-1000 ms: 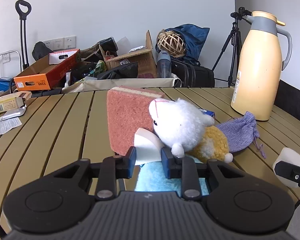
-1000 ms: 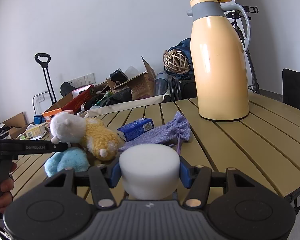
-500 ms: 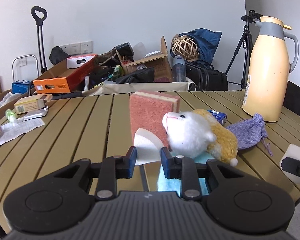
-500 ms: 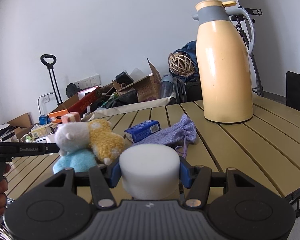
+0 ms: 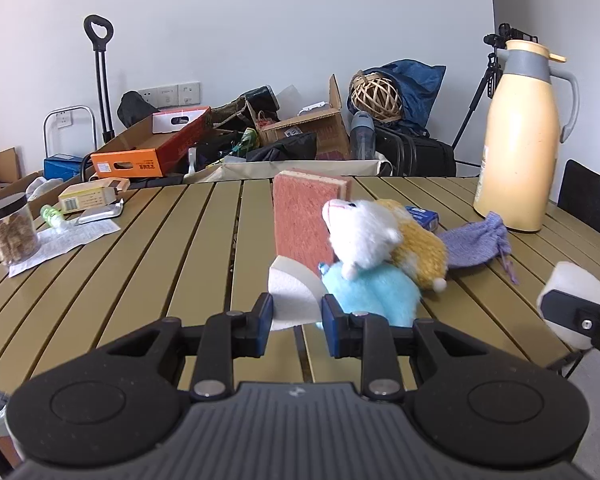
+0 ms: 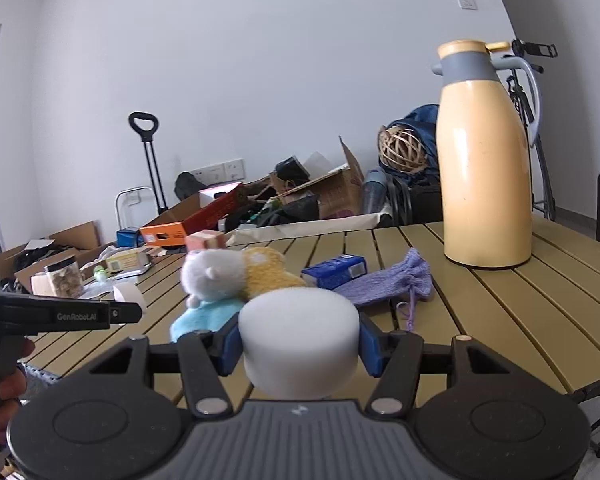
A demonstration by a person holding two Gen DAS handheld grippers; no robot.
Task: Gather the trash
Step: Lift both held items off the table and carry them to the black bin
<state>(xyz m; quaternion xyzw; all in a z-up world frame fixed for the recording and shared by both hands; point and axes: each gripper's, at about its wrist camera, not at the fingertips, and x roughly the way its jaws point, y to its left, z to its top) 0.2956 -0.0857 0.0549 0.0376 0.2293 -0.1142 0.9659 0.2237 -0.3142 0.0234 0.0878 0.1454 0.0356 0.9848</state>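
Note:
My left gripper (image 5: 295, 315) is shut on a thin white foam piece (image 5: 290, 292) and holds it above the slatted table (image 5: 160, 248), in front of a blue, white and yellow plush toy (image 5: 374, 256). A pink sponge (image 5: 304, 216) stands upright behind the toy. My right gripper (image 6: 299, 346) is shut on a round white foam puck (image 6: 299, 344), held near the table's front right edge. The puck also shows at the right in the left wrist view (image 5: 572, 292). The left gripper shows at the left in the right wrist view (image 6: 126, 312).
A yellow thermos jug (image 5: 520, 140) stands at the right with a purple knit pouch (image 5: 476, 240) and a small blue carton (image 6: 334, 272) beside it. A jar (image 5: 10, 226), paper and small boxes lie at the far left. Cluttered boxes sit beyond the table.
Both grippers have pulled back and risen from the toy while keeping their foam pieces. More of the table's left side shows in the left wrist view.

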